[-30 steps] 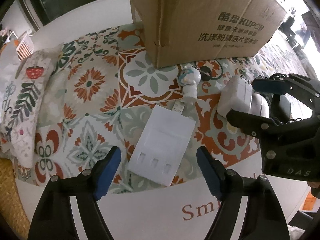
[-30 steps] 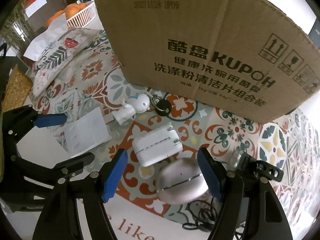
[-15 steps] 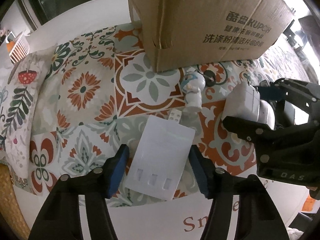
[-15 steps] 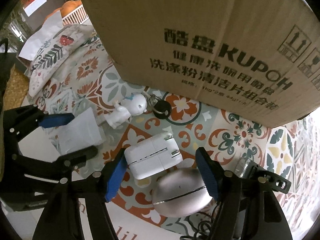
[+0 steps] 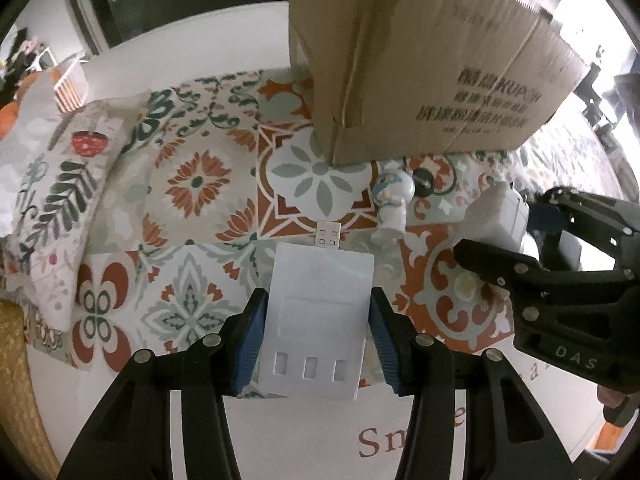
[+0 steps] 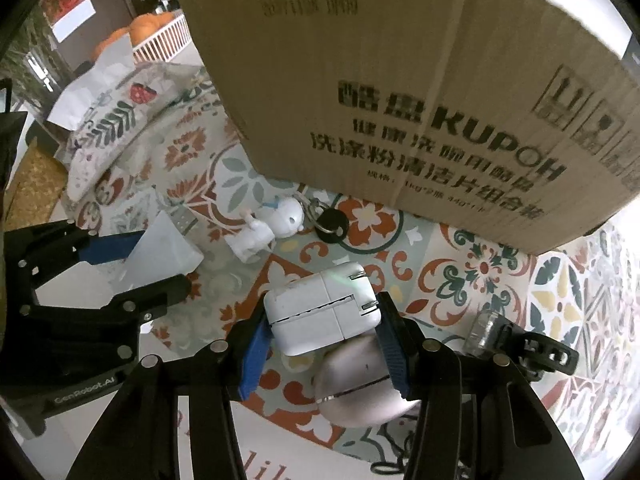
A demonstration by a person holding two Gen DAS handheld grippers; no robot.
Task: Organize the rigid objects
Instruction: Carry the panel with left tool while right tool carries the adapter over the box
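**Fingers on two white devices, patterned cloth, near a cardboard box**

Fingers, left gripper: blue pads flank the near half of a flat white USB hub. Jaws are closing, and both pads appear pressed against the hub's long edges. The hub's three ports face the camera at its near end; its metal USB plug sticks out at the far end, toward the box.

Fingers, right gripper: drawn in and clamped on a white power adapter, one pad on each short side. The adapter's metal prongs lie folded against its right-hand face. It sits just far of a silver oval case, touching or overlapping it; which, I cannot tell.

Surroundings:
- Floral cloth in orange, green and grey, spread over a white bench with red lettering at the near edge.
- Cardboard box, brown with black print, standing on the far side of the cloth.
- Small white figurine lying on its side between the hub and the box, with a key ring and black round tag just right of it.
- Clear plastic piece and black clip-like part right of the adapter.
- Leaf-print cushion at the left edge of the cloth.
- White basket holding orange fruit, far left.
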